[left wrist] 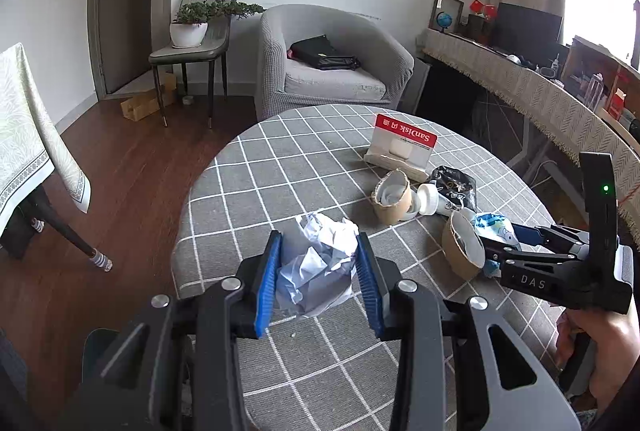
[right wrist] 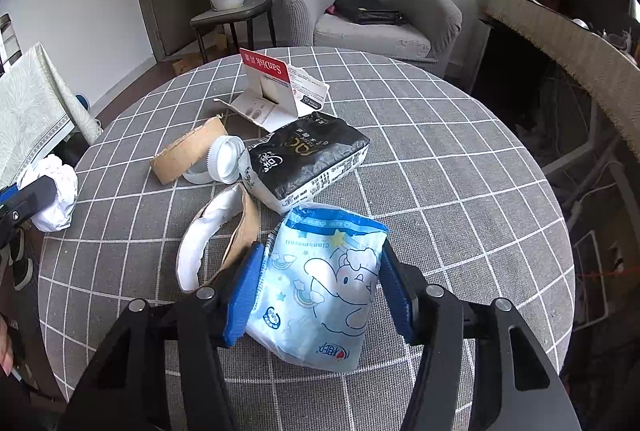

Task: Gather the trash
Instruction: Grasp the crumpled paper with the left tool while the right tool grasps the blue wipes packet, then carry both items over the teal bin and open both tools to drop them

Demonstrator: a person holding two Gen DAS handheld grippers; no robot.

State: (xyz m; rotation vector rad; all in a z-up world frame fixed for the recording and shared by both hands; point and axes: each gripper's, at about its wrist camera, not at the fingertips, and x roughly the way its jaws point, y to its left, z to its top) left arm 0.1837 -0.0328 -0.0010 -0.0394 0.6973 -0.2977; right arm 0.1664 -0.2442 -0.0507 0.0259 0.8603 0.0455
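On the round table (left wrist: 256, 167), draped in a grey cloth with a white grid, the left wrist view shows the left gripper (left wrist: 318, 271) with its blue ribbed pads on either side of a crumpled white paper ball (left wrist: 316, 267), both pads touching its creased flanks. To the right lie two squashed brown cardboard cups (left wrist: 394, 197), a white ribbed cap (left wrist: 429, 198) and a glossy black wrapper (left wrist: 456, 183), with a red-and-white SanDisk card package (left wrist: 404, 147) standing behind them. From the right wrist view, the right gripper (right wrist: 320, 291) holds a soft, shiny blue tissue pack (right wrist: 324, 291) printed with a cartoon figure, its pads pressed to both sides. A flattened cup (right wrist: 218, 235) lies just left of it, touching the left pad.
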